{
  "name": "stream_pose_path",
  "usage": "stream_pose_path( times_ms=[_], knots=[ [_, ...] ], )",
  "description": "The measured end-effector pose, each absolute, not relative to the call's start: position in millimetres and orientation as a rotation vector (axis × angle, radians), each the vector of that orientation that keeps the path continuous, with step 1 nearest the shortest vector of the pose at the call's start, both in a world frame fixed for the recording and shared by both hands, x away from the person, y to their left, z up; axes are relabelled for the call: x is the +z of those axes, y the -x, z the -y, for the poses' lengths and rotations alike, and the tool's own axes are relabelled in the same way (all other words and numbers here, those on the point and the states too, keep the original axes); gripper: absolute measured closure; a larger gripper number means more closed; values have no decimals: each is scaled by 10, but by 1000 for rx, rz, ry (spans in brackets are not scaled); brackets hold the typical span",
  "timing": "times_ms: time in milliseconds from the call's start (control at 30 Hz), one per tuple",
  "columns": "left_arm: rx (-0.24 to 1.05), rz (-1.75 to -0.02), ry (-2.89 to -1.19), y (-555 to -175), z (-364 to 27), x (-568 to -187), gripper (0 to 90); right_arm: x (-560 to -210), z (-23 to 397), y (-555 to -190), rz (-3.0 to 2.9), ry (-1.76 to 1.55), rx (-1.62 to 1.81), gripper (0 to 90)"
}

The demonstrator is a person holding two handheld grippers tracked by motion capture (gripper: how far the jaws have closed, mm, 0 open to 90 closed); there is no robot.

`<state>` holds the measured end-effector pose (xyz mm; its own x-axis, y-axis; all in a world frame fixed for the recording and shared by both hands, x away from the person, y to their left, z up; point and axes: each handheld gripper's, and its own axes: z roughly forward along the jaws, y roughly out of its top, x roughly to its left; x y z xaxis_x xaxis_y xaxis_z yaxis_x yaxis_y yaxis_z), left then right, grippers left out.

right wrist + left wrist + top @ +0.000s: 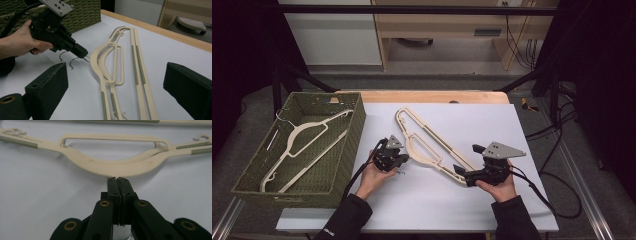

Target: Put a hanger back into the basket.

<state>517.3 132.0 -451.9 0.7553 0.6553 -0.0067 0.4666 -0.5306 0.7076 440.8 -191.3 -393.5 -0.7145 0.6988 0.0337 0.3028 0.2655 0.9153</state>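
Two cream plastic hangers [432,145] lie stacked on the white tabletop, running from back left to front right. My left gripper [404,157] is at their necks, jaws pressed together on the metal hook wire [86,59] where it meets the hanger body [112,168]; two hook curls [65,57] stick out under it. My right gripper [460,172] stands open at the hangers' near arm ends. In the right gripper view its wide jaws [117,80] sit either side of the hanger arms [136,75] without touching them.
A green woven basket [357,125] stands at the table's left with one more cream hanger [302,145] in it. The wooden table edge [432,96] runs along the back. Cables [557,190] trail off the right side onto the floor.
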Motion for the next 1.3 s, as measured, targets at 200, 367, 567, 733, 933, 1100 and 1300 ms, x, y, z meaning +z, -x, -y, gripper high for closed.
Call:
stream_pose_path(
  times_ms=[200, 367, 567, 733, 933, 1100, 1300],
  knots=[
    [365, -846, -2261, -5083, -1291, -4375, 891, -4004, 1707, -4474, -2213, -882, 1415, 70],
    [371, -846, -2285, -5018, -1272, -4329, 891, -4067, 1523, -4545, -2252, -854, 1395, 77],
    [379, -839, -2296, -4928, -1252, -4249, 891, -4151, 1314, -4655, -2292, -838, 1369, 86],
    [396, -816, -2313, -4865, -1206, -4187, 891, -4222, 1176, -4707, -2329, -821, 1333, 94],
    [398, -807, -2316, -4833, -1175, -4117, 891, -4320, 1044, -4739, -2378, -800, 1277, 109],
    [393, -817, -2329, -4821, -1164, -4101, 891, -4380, 942, -4747, -2417, -771, 1249, 137],
    [391, -815, -2329, -4805, -1146, -4084, 891, -4484, 875, -4776, -2452, -758, 1167, 211]
  ],
)
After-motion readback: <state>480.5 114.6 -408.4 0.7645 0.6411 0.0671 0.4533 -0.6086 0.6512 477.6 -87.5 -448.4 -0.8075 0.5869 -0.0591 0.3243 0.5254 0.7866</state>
